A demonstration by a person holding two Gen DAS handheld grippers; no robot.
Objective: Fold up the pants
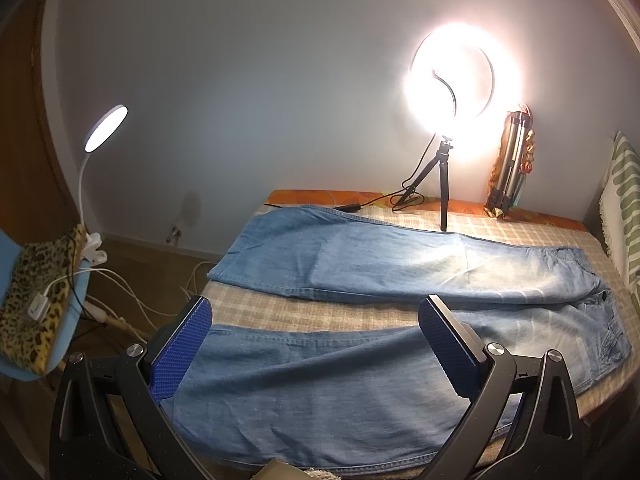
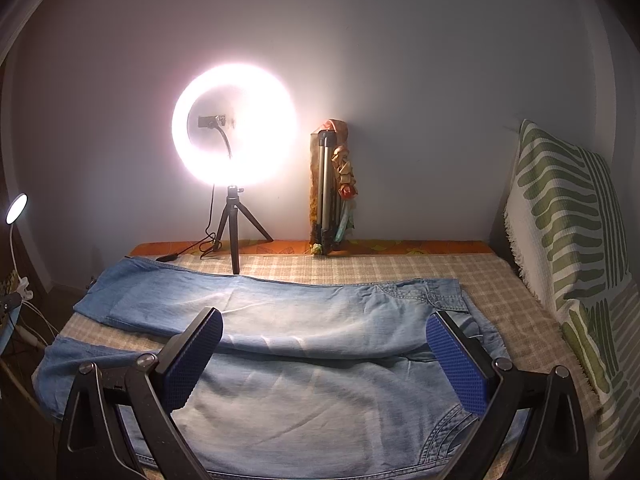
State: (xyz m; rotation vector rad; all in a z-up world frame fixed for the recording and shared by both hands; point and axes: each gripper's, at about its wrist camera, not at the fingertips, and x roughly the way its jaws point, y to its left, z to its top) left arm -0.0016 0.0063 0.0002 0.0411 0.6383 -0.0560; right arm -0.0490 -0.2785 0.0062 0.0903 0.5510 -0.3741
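Observation:
Light blue denim pants (image 1: 360, 264) lie spread flat on the checked bed cover, legs apart, hems to the left and waist to the right. They also show in the right wrist view (image 2: 304, 316). My left gripper (image 1: 316, 312) is open and empty, held above the near leg toward the hem end. My right gripper (image 2: 324, 328) is open and empty, held above the near leg close to the waist and pocket.
A lit ring light on a small tripod (image 2: 234, 236) stands at the far edge of the bed, with its cable beside it. A folded tripod (image 2: 330, 188) leans on the wall. A green-patterned cushion (image 2: 568, 240) lies at right. A desk lamp (image 1: 106, 128) and a leopard-print chair (image 1: 36, 300) stand at left.

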